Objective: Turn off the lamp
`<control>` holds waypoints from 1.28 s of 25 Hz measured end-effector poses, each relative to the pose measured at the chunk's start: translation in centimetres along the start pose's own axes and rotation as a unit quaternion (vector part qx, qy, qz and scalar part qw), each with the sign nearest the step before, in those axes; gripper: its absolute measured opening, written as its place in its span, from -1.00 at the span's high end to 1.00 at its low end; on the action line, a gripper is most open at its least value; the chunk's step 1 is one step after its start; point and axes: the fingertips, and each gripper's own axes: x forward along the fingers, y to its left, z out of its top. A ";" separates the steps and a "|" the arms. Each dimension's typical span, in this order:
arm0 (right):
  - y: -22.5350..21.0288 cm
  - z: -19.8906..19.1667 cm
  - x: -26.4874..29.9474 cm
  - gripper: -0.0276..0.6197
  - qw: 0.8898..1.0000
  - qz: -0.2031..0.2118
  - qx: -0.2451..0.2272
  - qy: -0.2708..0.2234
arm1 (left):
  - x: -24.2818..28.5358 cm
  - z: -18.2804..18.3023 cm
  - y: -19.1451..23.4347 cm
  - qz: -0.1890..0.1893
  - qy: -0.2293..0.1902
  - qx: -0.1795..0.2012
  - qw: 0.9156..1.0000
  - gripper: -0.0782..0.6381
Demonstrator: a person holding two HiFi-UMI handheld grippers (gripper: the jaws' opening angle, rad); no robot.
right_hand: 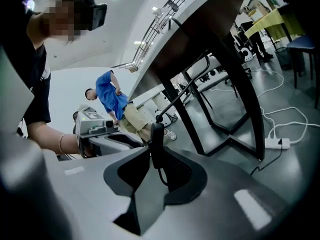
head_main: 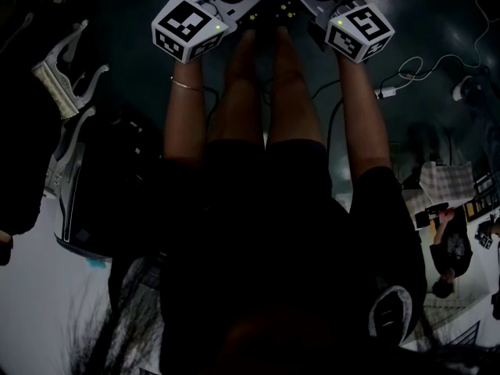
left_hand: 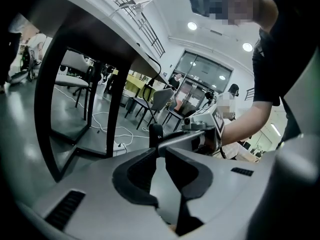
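Our right tongs [right_hand: 157, 153] pinch a black switch [right_hand: 157, 140] on a cord [right_hand: 162, 176]. The slim block stands upright between the two jaws, which press on its sides, and a loop of the cord hangs below it. Our left tongs [left_hand: 159, 151] come at the same switch from the opposite side. Their jaws are drawn in on its lower end and seem to pinch it too, with the rest of the block rising just past the tips. Each pair of tongs shows in the other's view, tip to tip.

Of the lamp we make out only this switch and its cord, which climbs from the switch toward the underside of the dark table [right_hand: 200, 31] above. The table's black legs stand on a grey floor [right_hand: 295, 91], where white cables trail to a power strip [right_hand: 276, 144] near one leg.

In the head view we look down past our dark shorts and bare legs to the two tongs meeting beyond them, with the marker cubes [head_main: 187, 26] turned outward and a thin bracelet [head_main: 186, 85] on the left wrist. Farther off stands a person in a blue shirt [right_hand: 111, 98], and there are chairs [left_hand: 159, 100] near a glass entrance.
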 end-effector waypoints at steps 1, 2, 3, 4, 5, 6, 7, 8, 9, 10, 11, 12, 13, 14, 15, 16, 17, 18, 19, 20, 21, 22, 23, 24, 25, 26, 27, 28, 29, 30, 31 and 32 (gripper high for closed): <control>-0.2 -0.5 0.2 0.68 1.000 -0.003 -0.002 0.007 | -0.2 0.0 0.1 0.002 -0.002 -0.002 1.000 0.61; -0.3 -0.9 0.4 0.68 1.000 -0.004 -0.003 0.013 | -0.3 0.1 0.1 0.003 -0.005 -0.002 1.000 0.61; -0.4 -1.3 0.5 0.68 1.000 -0.005 -0.003 0.018 | -0.3 0.0 0.1 0.001 -0.007 0.000 1.000 0.61; -0.5 -1.6 0.7 0.68 1.000 -0.005 -0.003 0.022 | -0.3 -0.2 0.0 -0.001 -0.007 0.002 1.000 0.61; -0.4 -1.8 0.8 0.68 1.000 -0.005 -0.003 0.025 | -0.3 -0.3 -0.1 -0.003 -0.006 0.005 1.000 0.61; -0.4 -2.0 0.9 0.68 1.000 -0.005 -0.004 0.027 | -0.3 -0.4 -0.1 -0.004 -0.004 0.006 1.000 0.61; -0.3 -2.3 1.0 0.68 1.000 -0.004 -0.005 0.031 | -0.3 -0.6 -0.1 -0.003 -0.001 0.006 1.000 0.61; -0.3 -2.5 1.2 0.68 0.999 -0.004 -0.005 0.035 | -0.3 -0.7 -0.1 -0.002 -0.001 0.005 1.000 0.61; -0.4 -2.8 1.3 0.68 0.999 -0.005 -0.006 0.040 | -0.3 -0.7 -0.1 -0.002 -0.004 0.003 1.000 0.61; -0.4 -3.1 1.5 0.67 0.999 -0.005 -0.008 0.045 | -0.4 -0.6 0.0 -0.002 -0.009 0.002 1.000 0.61; -0.5 -3.4 1.7 0.68 0.999 -0.007 -0.011 0.049 | -0.4 -0.6 0.0 -0.001 -0.010 0.001 1.000 0.61; -0.7 -3.7 1.8 0.68 0.998 -0.008 -0.014 0.053 | -0.4 -0.7 0.1 0.001 -0.009 0.000 1.000 0.61; -0.8 -4.0 1.9 0.67 0.998 -0.009 -0.017 0.057 | -0.4 -0.9 0.1 0.002 -0.006 -0.001 1.000 0.61; -0.9 -4.2 2.0 0.68 0.998 -0.011 -0.020 0.061 | -0.4 -0.9 0.1 0.002 -0.006 0.000 1.000 0.61; -1.0 -4.5 2.1 0.67 0.997 -0.013 -0.024 0.066 | -0.4 -0.9 0.0 0.001 -0.009 0.001 1.000 0.61; -1.2 -4.7 2.2 0.68 0.997 -0.015 -0.027 0.071 | -0.3 -0.8 0.0 0.001 -0.012 0.002 1.000 0.61; -1.3 -4.9 2.2 0.67 0.996 -0.016 -0.030 0.077 | -0.3 -0.7 0.1 0.002 -0.013 0.001 1.000 0.61; -1.5 -5.1 2.3 0.67 0.996 -0.018 -0.032 0.081 | -0.4 -0.7 0.2 0.005 -0.011 -0.001 1.000 0.61; -1.7 -5.3 2.4 0.67 0.996 -0.021 -0.033 0.084 | -0.4 -0.7 0.3 0.009 -0.007 -0.003 1.000 0.61; -1.8 -5.4 2.5 0.67 0.995 -0.024 -0.034 0.086 | -0.4 -0.8 0.3 0.010 -0.004 -0.004 1.000 0.61; -2.0 -5.5 2.5 0.67 0.995 -0.027 -0.034 0.087 | -0.4 -0.8 0.3 0.010 -0.004 -0.003 1.000 0.61; -2.3 -5.6 2.5 0.66 0.995 -0.031 -0.034 0.088 | -0.3 -0.8 0.3 0.009 -0.006 -0.002 1.000 0.62; -2.5 -5.7 2.6 0.66 0.995 -0.036 -0.035 0.089 | -0.3 -0.8 0.4 0.009 -0.008 0.000 1.000 0.64; -2.8 -5.9 2.7 0.65 0.994 -0.040 -0.036 0.091 | -0.3 -0.9 0.5 0.009 -0.011 0.000 1.000 0.65; -3.0 -6.0 2.7 0.65 0.994 -0.044 -0.036 0.093 | -0.3 -1.0 0.6 0.010 -0.011 -0.001 1.000 0.66; -3.1 -6.1 2.8 0.65 0.994 -0.047 -0.037 0.095 | -0.4 -1.1 0.7 0.014 -0.010 -0.003 1.000 0.67; -3.0 -6.1 2.8 0.65 0.993 -0.048 -0.037 0.097 | -0.5 -1.1 0.8 0.019 -0.010 -0.004 1.000 0.69; -3.0 -6.2 2.8 0.65 0.993 -0.049 -0.037 0.098 | -0.6 -1.1 0.8 0.023 -0.011 -0.005 1.000 0.72; -3.2 -6.4 2.8 0.65 0.993 -0.050 -0.035 0.099 | -0.5 -1.1 1.0 0.026 -0.013 -0.007 1.000 0.74; -3.6 -6.7 3.0 0.65 0.993 -0.050 -0.032 0.100 | -0.3 -1.2 1.2 0.027 -0.014 -0.009 0.999 0.75; -4.1 -7.1 3.1 0.65 0.993 -0.051 -0.030 0.103 | 0.0 -1.4 1.5 0.026 -0.012 -0.010 1.000 0.75; -4.6 -7.5 3.3 0.65 0.993 -0.051 -0.027 0.107 | 0.3 -1.8 1.7 0.023 -0.006 -0.011 1.000 0.75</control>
